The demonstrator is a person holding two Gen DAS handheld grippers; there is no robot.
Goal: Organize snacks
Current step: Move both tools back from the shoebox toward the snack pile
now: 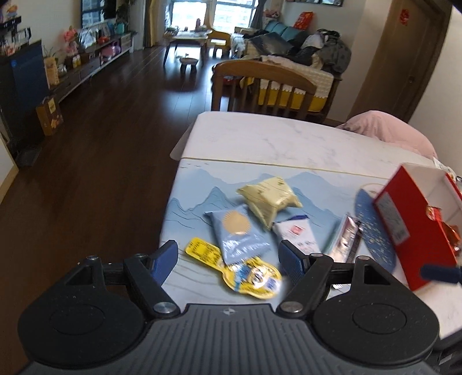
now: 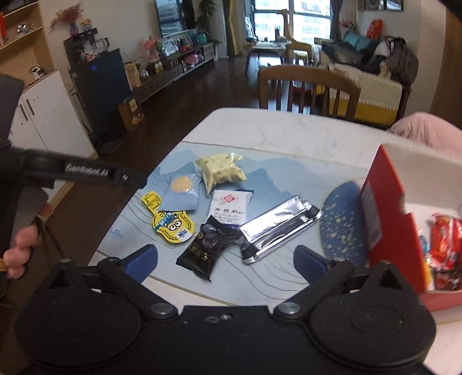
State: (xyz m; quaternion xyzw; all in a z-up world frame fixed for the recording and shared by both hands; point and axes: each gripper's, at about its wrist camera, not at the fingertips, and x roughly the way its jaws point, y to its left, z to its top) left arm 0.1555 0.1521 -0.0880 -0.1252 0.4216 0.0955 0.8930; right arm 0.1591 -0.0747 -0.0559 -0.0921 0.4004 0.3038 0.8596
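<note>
Both hand-held grippers, left [image 1: 225,259] and right [image 2: 225,261], hang wide and empty over loose snack packets near the counter's [image 2: 288,129] left edge, evidently choosing one; the red cardboard box [image 2: 384,207] by the right edge already holds red wrappers.

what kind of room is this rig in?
Most likely a home's open living and dining room. The snacks lie on a white dining table with a wooden chair behind it. Farther back are a sofa piled with clothes and a TV over a low cabinet.
</note>
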